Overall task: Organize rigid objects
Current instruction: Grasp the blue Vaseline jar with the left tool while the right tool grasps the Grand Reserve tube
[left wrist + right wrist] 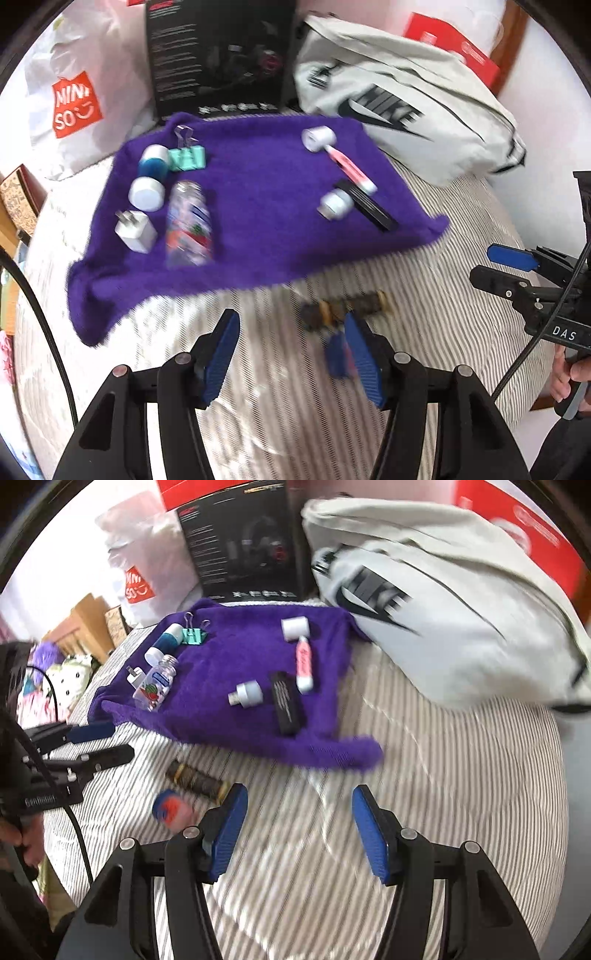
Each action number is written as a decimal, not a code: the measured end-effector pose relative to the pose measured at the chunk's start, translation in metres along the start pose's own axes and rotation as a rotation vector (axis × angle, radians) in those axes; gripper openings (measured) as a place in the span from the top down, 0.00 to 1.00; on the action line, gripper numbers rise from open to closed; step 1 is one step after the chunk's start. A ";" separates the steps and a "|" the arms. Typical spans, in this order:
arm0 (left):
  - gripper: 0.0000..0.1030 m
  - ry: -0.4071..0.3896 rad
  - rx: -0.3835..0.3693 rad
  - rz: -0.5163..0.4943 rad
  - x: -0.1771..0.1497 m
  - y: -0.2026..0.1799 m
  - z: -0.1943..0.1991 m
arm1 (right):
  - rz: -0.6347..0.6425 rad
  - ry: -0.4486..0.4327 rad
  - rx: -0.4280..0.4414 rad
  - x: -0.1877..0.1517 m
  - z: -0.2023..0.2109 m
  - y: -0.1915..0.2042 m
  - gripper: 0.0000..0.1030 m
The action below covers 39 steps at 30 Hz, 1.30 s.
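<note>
Where purple towel (258, 206) lies, striped bedsheet (443, 794) beneath.

Carrier bag (74, 110): you read "MINI SO" on its red square, left of the black box (218, 55).
Grey bag (399, 110): "NIKE", right of that box.
Right gripper (517, 275): "DAS" on its body.

Striped bed sheet (443, 775) in grey and white, brightly lit. Pale wall (546, 74) behind, with wooden trim (511, 48). Wooden furniture (79, 624) at far left.
</note>
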<state>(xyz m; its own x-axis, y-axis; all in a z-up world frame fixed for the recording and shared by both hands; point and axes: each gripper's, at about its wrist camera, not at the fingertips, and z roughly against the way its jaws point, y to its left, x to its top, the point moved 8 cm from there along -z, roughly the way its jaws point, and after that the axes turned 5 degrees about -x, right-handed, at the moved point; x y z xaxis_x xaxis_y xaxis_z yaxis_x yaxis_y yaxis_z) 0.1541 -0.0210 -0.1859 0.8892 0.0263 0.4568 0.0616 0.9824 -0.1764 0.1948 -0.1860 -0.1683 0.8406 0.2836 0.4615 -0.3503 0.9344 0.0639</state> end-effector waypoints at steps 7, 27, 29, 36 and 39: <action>0.44 0.042 0.005 -0.012 -0.027 -0.021 -0.022 | -0.079 0.037 -0.004 -0.043 0.008 -0.017 0.43; 0.52 0.057 0.093 -0.008 -0.033 -0.032 -0.045 | -0.112 0.065 0.035 -0.077 0.005 -0.025 0.43; 0.58 0.053 0.098 -0.006 -0.031 -0.032 -0.046 | -0.109 0.071 0.036 -0.078 0.003 -0.025 0.43; 0.65 0.052 0.078 -0.004 -0.032 -0.027 -0.041 | -0.097 0.078 0.050 -0.080 -0.002 -0.021 0.43; 0.65 0.051 0.099 0.007 -0.034 -0.014 -0.034 | -0.065 0.068 0.074 -0.072 -0.007 -0.011 0.43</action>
<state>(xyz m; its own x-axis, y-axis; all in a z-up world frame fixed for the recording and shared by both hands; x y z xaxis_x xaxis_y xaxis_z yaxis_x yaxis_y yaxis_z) 0.1385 -0.0415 -0.2289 0.9114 0.0266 0.4108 0.0120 0.9958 -0.0911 0.1407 -0.2157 -0.2087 0.8877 0.2398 0.3931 -0.3219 0.9336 0.1574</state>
